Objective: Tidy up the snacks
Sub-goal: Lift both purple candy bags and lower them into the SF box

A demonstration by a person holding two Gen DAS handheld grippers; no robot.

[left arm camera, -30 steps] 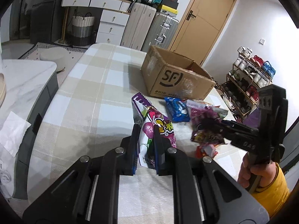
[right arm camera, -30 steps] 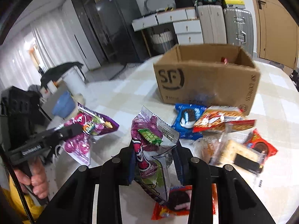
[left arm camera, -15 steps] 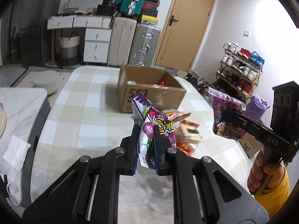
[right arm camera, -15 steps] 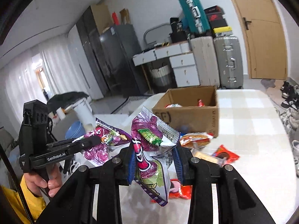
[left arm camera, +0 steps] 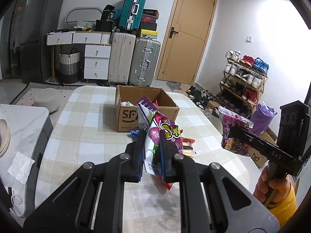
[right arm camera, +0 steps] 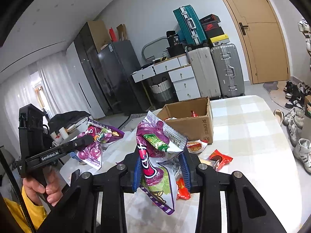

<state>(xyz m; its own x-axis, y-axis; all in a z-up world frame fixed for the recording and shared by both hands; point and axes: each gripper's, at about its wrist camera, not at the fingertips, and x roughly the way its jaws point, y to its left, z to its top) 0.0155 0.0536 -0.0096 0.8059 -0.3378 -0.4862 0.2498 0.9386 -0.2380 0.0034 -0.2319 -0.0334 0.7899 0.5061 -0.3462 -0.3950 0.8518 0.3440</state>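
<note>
1. Left wrist view: left gripper (left arm camera: pixel 151 145) has its jaws clamped on a purple snack bag (left arm camera: pixel 165 134), held in the air above the table and short of the SF cardboard box (left arm camera: pixel 124 114).
2. Right gripper (right arm camera: pixel 161 167) – jaws pinched on a second purple-and-green snack bag (right arm camera: pixel 155 155), also aloft.
3. Risk: both bags are slick film gripped low, tops flopping over – either could slide out before reaching the box.
4. Risk: two bags arriving together may collide, or catch the box wall.
5. Surface: table under a beige checked cloth (left arm camera: pixel 81 136); loose snack packets (right arm camera: pixel 219 158) lie beside the box.
6. Room: stacked suitcases (left arm camera: pixel 134 62), wooden door (left arm camera: pixel 192 36), shoe rack (left arm camera: pixel 245 75).
</note>
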